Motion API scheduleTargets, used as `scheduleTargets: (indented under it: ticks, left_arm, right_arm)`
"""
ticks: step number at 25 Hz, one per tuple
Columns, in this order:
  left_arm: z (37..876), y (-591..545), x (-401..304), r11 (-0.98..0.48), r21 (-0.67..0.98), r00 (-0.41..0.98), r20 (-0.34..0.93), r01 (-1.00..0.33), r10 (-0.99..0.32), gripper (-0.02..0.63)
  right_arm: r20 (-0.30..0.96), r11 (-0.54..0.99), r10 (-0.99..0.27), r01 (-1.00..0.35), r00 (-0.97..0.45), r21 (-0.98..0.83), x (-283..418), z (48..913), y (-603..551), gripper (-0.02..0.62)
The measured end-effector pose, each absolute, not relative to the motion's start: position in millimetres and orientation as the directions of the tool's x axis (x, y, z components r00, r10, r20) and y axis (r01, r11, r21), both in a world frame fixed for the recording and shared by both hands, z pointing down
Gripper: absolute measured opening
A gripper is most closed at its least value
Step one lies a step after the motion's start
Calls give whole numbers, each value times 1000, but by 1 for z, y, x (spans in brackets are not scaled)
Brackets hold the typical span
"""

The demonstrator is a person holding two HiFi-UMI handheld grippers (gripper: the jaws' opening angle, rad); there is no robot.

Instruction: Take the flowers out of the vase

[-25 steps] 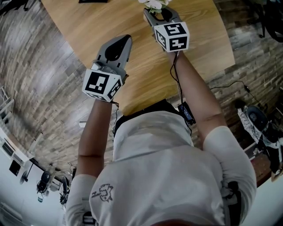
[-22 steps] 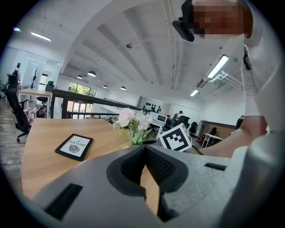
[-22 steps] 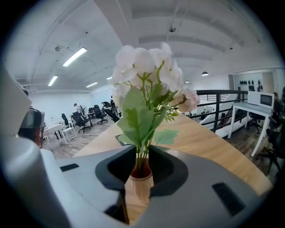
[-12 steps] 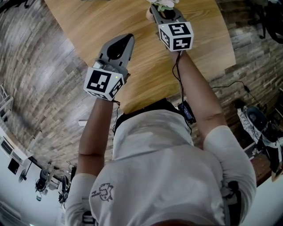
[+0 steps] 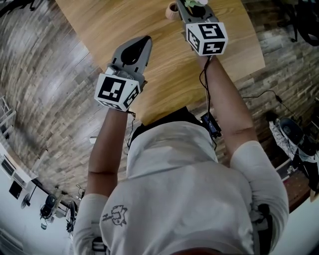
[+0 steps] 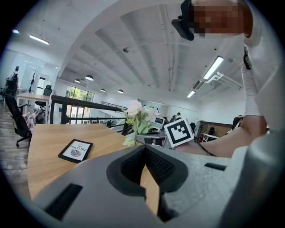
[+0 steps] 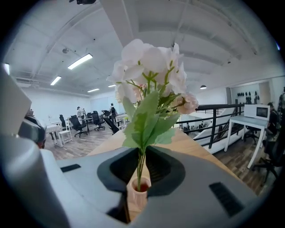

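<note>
A bunch of white and pale pink flowers (image 7: 151, 75) with green leaves has its stems between the jaws of my right gripper (image 7: 141, 153), which are closing and press on the stems. Below the jaws stands the small peach vase (image 7: 137, 196), and the stem ends still reach into its mouth. In the head view the vase (image 5: 172, 10) sits on the wooden table (image 5: 124, 20) just left of the right gripper (image 5: 192, 7). My left gripper (image 5: 144, 40) hovers over the table to the left, shut and empty. Its own view shows the flowers (image 6: 138, 116) ahead.
A small dark-framed book (image 6: 75, 150) lies on the table to the left of the flowers. The table's curved edge runs close to the person's body, with wood-plank floor around it. Office chairs, desks and a black railing stand farther off.
The right gripper has closed on the flower stems and risen, moving toward the top of the head view; the vase now shows beside it. The left gripper rose slightly.
</note>
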State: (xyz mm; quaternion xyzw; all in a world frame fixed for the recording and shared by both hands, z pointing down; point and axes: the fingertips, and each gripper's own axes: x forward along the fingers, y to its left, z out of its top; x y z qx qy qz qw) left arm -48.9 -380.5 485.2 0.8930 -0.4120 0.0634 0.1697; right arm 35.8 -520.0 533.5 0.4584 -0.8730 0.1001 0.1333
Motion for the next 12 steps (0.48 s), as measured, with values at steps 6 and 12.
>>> scheduleTargets:
  ticks: [6, 12]
  left_arm:
    - [459, -363, -59, -608, 228, 649, 216, -760, -730, 5]
    - [424, -341, -70, -626, 190, 653, 163, -756, -739, 3]
  right_arm:
    - [235, 553, -810, -833, -538, -1, 36, 466, -513, 54]
    - [189, 533, -833, -846, -520, 24, 35, 422, -486, 54]
